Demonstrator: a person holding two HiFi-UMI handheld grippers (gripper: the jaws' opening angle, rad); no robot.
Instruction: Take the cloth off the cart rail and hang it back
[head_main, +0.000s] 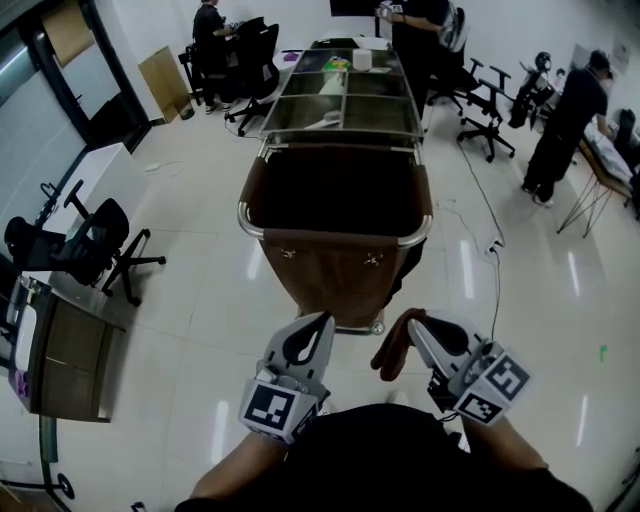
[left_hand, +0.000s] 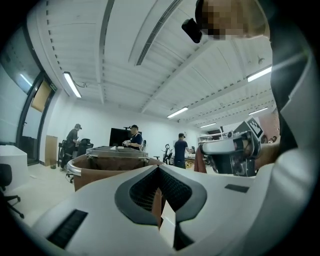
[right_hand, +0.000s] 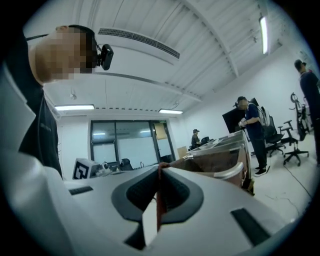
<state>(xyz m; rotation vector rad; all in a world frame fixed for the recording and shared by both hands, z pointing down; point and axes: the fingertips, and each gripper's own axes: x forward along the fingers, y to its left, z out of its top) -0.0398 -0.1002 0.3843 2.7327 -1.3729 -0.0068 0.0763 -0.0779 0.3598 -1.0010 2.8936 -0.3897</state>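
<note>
Right gripper (head_main: 414, 324) jaws clamped on brown cloth (head_main: 390, 352); cloth dangles near person, well short of cart rail (head_main: 245, 218). Left gripper (head_main: 320, 322) jaws closed, apparently empty. Risk: thin edge pinch slips; one-handed drape bunches, slides off rail.

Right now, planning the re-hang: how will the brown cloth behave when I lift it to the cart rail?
Probably floppy: the cloth droops in folds below the right tool. Likely light too, since a thin pinched edge carries it all.
</note>
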